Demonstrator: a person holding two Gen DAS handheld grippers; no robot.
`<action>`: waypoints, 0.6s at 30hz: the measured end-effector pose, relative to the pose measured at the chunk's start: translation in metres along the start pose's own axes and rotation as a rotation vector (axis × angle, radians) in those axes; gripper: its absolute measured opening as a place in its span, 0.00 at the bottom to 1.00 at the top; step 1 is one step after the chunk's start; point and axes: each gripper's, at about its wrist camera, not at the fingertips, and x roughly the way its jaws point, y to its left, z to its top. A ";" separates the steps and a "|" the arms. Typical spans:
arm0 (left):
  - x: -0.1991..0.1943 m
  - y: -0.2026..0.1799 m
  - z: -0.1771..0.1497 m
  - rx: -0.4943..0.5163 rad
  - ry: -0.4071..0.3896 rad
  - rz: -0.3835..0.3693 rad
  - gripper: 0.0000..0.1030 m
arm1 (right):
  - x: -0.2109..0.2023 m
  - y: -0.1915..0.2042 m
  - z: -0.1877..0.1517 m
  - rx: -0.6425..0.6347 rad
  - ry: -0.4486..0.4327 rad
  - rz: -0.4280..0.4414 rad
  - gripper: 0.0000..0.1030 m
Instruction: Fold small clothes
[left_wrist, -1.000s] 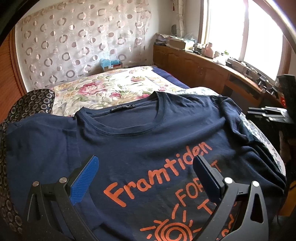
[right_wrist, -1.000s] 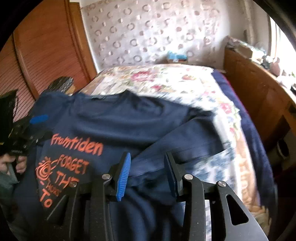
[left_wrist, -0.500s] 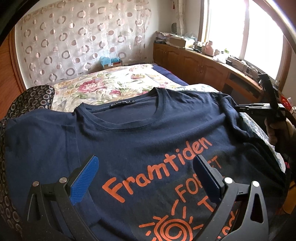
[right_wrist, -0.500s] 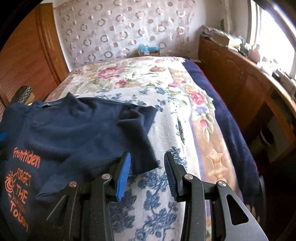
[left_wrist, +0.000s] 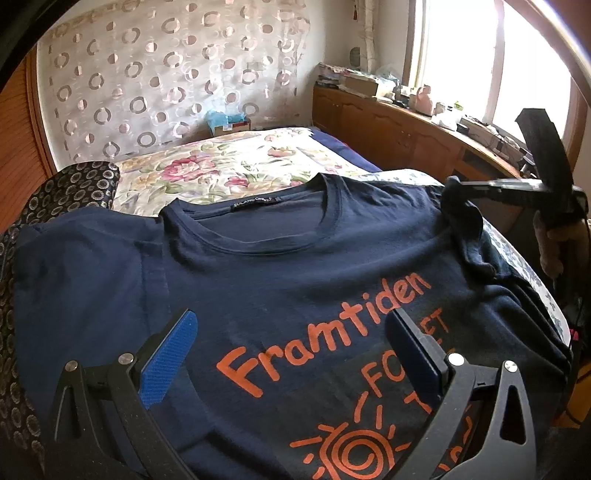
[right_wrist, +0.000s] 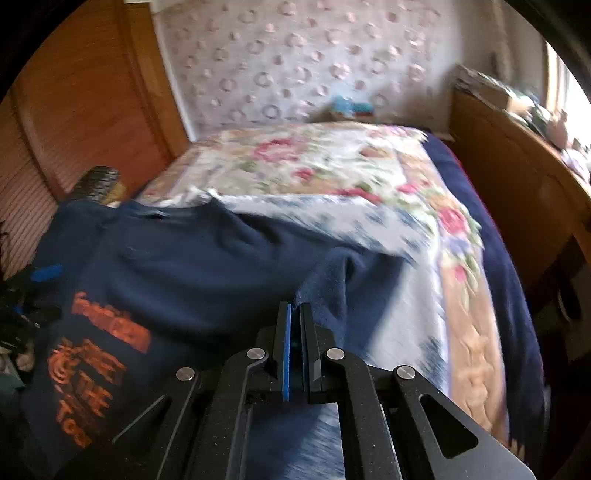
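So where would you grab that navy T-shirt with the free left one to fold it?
Probably the T-shirt's left sleeve edge, approached from the outer left side. It lies flat and overhangs at the side, giving a thin free edge to pinch. The left hand-held gripper hovers open above the print; the right hand-held gripper has just closed on the opposite sleeve.

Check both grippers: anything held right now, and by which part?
The right gripper is shut on the navy T-shirt, pinching its sleeve edge. The left gripper is open, holding nothing.
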 end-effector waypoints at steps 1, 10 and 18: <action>0.000 0.001 0.000 -0.001 -0.001 0.002 0.99 | 0.002 0.006 0.005 -0.013 -0.005 0.019 0.04; -0.006 0.008 -0.003 -0.022 -0.007 0.017 0.99 | 0.026 0.057 0.045 -0.137 -0.040 0.083 0.04; -0.005 0.009 -0.004 -0.024 -0.009 0.013 0.99 | 0.040 0.056 0.029 -0.124 -0.022 0.004 0.41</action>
